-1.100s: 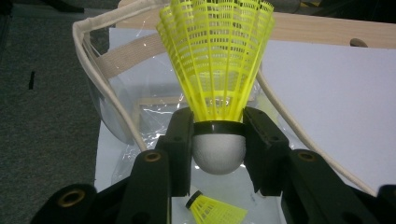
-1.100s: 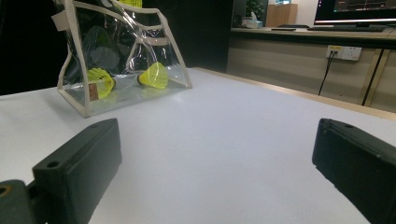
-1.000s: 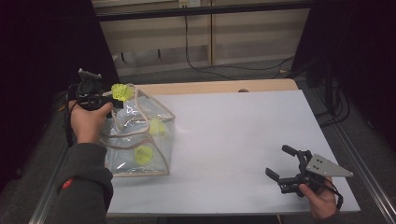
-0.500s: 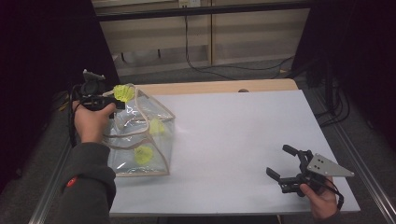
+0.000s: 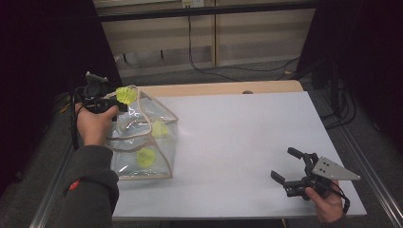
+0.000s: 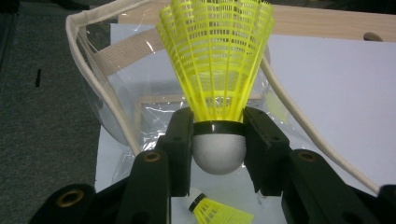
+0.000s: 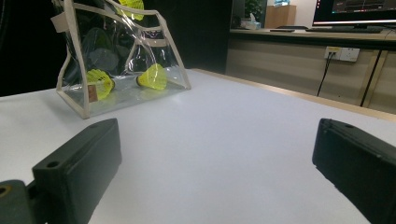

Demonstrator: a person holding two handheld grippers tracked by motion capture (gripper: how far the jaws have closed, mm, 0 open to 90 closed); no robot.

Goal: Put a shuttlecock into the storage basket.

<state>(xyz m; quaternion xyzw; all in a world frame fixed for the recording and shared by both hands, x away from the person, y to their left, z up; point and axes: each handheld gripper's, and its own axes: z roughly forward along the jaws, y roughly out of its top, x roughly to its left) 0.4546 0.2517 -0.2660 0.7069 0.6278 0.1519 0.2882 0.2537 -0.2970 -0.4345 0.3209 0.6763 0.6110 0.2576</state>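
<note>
step: shuttlecock (image 6: 215, 79) clamped by left gripper (image 6: 218, 140) over clear bag (image 5: 142, 142) at 9 o'clock | right gripper (image 5: 293, 167) spread, idle (5 o'clock) | next: release needed inside the opening

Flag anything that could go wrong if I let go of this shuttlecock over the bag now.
1. The left claw grips the shuttlecock by its cork at the clear bag mouth; the soft rim may deflect it onto the table.
2. The right claw sits open far away, so nothing steadies the bag if it tips or slides.
</note>
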